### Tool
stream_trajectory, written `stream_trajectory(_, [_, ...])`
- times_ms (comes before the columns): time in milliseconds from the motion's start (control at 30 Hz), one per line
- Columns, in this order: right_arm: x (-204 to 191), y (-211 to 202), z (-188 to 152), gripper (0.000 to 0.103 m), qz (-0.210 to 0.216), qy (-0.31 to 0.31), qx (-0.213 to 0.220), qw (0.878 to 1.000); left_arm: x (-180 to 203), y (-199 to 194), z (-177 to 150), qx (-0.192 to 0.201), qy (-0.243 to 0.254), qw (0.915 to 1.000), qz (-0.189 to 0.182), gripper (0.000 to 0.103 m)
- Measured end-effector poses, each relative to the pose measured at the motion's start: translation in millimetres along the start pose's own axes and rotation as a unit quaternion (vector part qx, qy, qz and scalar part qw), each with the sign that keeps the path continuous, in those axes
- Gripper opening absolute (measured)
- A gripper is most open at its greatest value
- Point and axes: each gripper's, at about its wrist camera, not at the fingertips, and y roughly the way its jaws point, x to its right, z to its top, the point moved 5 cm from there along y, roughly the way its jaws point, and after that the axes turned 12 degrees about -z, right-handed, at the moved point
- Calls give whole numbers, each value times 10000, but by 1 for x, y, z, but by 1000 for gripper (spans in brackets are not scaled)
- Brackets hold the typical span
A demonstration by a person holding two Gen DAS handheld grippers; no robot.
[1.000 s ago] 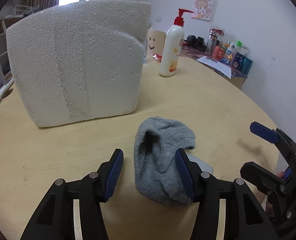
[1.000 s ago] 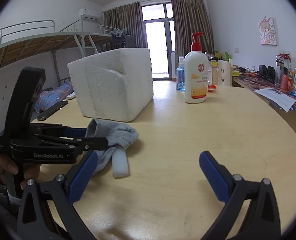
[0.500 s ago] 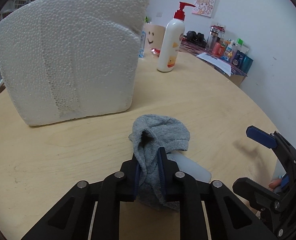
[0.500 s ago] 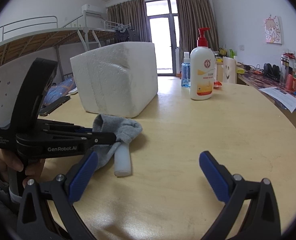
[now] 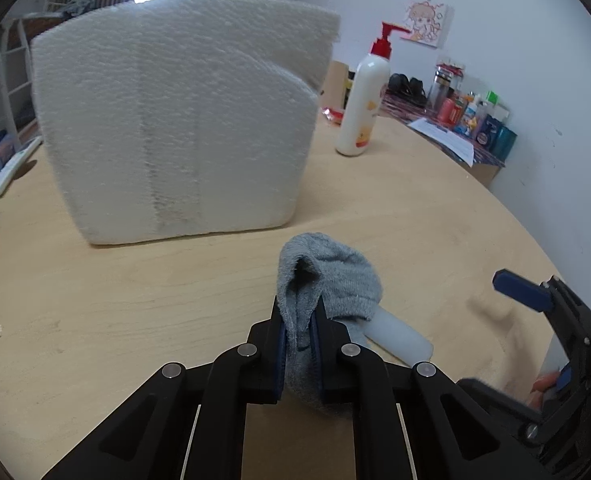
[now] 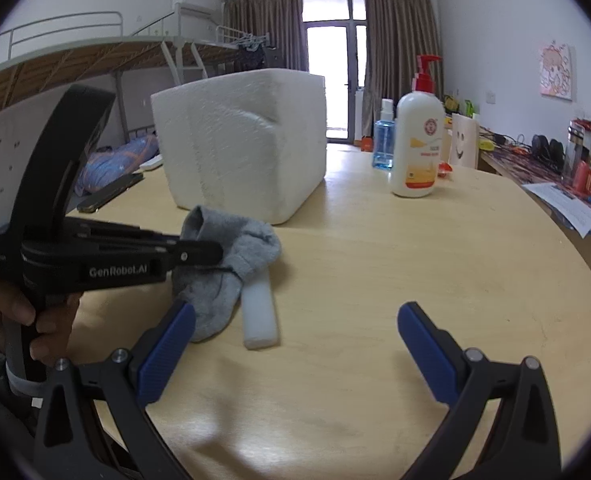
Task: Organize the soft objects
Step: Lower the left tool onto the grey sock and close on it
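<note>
— So, what have your fingers got?

— My left gripper is clamped on the crumpled grey terry sock. The blue pads pinch a fold at its near edge, and the cloth bunches up between them. I hold it by a raised ridge because, I judge, a flat pinch on the tabletop would slip off.

— Is the sock off the table?

— Not that I can tell. From the right wrist view most of the sock lies on the pale round wooden table, and only the pinched part looks lifted.

— What is that white thing beside it?

— A small translucent white plastic block, lying flat with one end tucked under the sock. It looks hard, so I take it as no part of the sorting, and I grip high on the cloth to leave it behind.

— And your other hand?

— My right gripper hangs over bare table with its blue pads wide apart and nothing between them. I judge it waits to steady or take the cloth.

— Where would the sock go?

— Probably the big white styrofoam box just behind it, well within a short carry. The white pump bottle with the red top stands farther back, clear of that path.
</note>
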Motion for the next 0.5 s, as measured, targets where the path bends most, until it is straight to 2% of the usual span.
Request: stream_trajectory(500, [-26, 8, 7, 102, 47, -274, -149, 9995, -31, -33, -14, 208, -260, 9988, 365, 11])
